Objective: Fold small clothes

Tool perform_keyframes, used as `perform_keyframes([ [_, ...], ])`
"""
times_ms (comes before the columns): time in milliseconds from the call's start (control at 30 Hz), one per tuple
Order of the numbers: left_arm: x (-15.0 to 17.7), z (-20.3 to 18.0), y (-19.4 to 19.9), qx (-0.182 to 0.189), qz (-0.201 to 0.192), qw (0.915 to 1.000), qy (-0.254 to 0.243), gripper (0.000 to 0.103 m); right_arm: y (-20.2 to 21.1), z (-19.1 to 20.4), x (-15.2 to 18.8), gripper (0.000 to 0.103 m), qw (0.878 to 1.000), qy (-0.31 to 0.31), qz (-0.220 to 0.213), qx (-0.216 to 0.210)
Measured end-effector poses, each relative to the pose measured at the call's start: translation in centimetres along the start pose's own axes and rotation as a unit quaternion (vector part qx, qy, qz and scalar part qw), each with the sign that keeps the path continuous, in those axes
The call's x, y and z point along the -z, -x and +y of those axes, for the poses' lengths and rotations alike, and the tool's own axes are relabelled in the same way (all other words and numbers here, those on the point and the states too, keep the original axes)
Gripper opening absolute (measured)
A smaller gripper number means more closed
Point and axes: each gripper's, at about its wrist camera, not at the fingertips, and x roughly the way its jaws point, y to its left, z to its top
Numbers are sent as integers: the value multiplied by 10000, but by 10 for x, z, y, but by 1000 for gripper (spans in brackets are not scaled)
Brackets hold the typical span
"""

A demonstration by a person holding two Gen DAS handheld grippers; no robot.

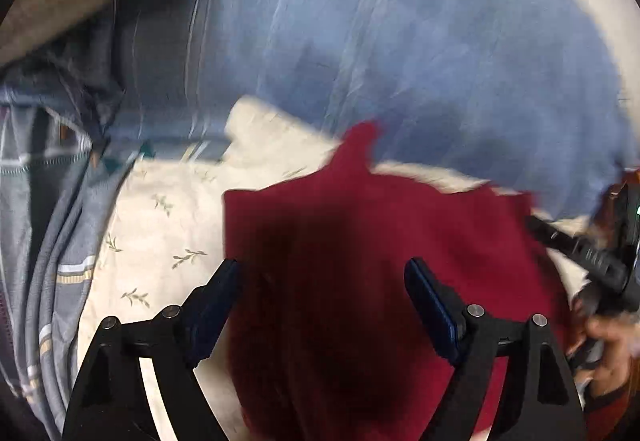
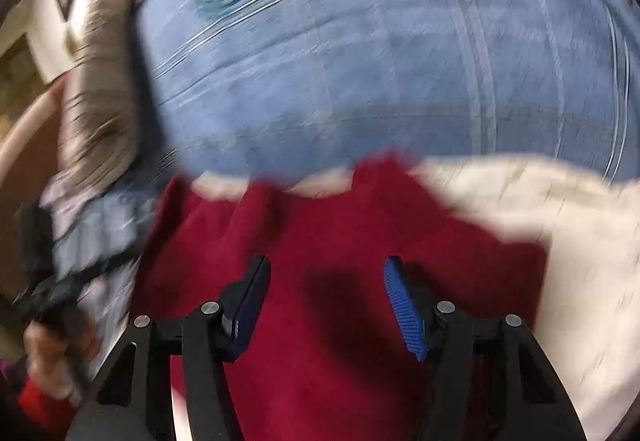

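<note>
Dark red fleecy small garment [image 1: 360, 241] lies spread, edges uneven, on cream leaf-print cloth [image 1: 168, 233]; left hand-held gripper [image 1: 322, 273] and right hand-held gripper [image 2: 326, 273] both released above it

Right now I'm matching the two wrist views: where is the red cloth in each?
Left wrist: red cloth fills the lower centre, under the open left gripper.
Right wrist: lower centre, under the open right gripper.
Shared landmark: the cream cloth beneath it.

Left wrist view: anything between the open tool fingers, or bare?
Only the red garment shows between the left tool's open fingers; nothing is gripped. It lies on cream leaf-print fabric.
</note>
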Motion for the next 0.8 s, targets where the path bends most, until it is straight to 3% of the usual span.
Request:
perform_keyframes([
  [33, -3, 5, -16, -190, 131, 9997, 32, 83, -17, -13, -7, 66, 9990, -256, 201, 308],
  [100, -4, 17, -28, 42, 255, 9994, 216, 83, -43, -42, -9, 66, 9934, -780, 523, 656],
  [167, -3, 25, -23, 218, 188, 9990, 331, 83, -47, -53, -3, 64, 9928, -941, 535, 504],
  [300, 10, 32, 8, 288, -135, 9995, 63, 83, -5, -44, 10, 66, 9969, -664, 186, 390],
  [433, 39, 37, 49, 640, -337, 9974, -57, 84, 50, -38, 36, 71, 9986, -519, 68, 62],
  [567, 72, 33, 68, 961, -174, 9951, -148, 84, 90, -51, 80, 74, 9982, -563, 110, -150],
  [700, 91, 23, 72, 1128, -52, 9932, -295, 81, 97, -45, 96, 74, 9981, -576, 164, -116],
  [733, 94, 21, 70, 1129, -41, 9931, -314, 77, 98, -45, 101, 74, 9982, -563, 162, -99],
  [767, 94, 19, 67, 1125, -7, 9931, -329, 60, 98, -47, 104, 74, 9983, -559, 154, -60],
  [800, 93, 17, 62, 1107, 78, 9932, -344, 34, 95, -45, 105, 74, 9983, -564, 135, -10],
])
